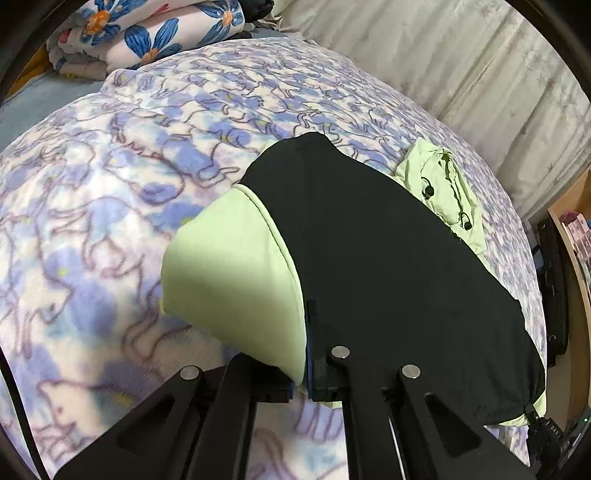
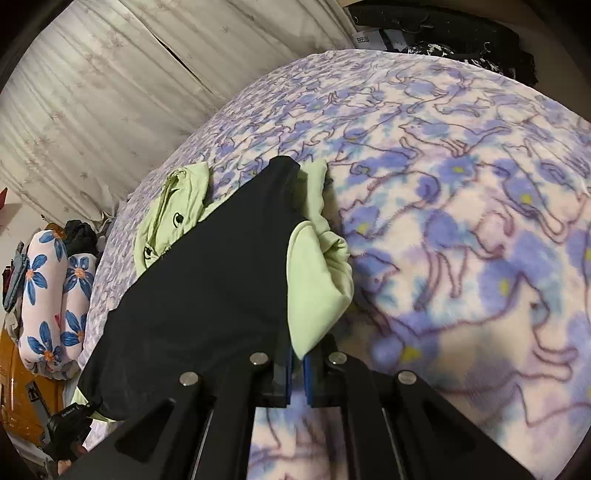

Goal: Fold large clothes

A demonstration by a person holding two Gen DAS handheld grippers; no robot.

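Observation:
A large jacket, black [image 1: 388,258] with light green lining, lies across the bed. Its green hood [image 1: 443,184] with black cord stoppers rests at the far end. My left gripper [image 1: 302,373] is shut on the jacket's near edge, where a green fold [image 1: 236,273] hangs to the left. In the right wrist view the same black jacket [image 2: 207,280] stretches away, with the hood [image 2: 170,210] at the far left. My right gripper [image 2: 297,373] is shut on a green edge [image 2: 317,280] of the jacket. Both hold the hem lifted a little off the bed.
The bed is covered by a purple and white flower-print blanket [image 1: 110,206]. Rolled blue-flower quilts [image 1: 147,33] lie at its head. A pale curtain [image 1: 480,70] hangs along the far side. A wooden shelf [image 1: 572,236] and dark bags stand past the bed's edge.

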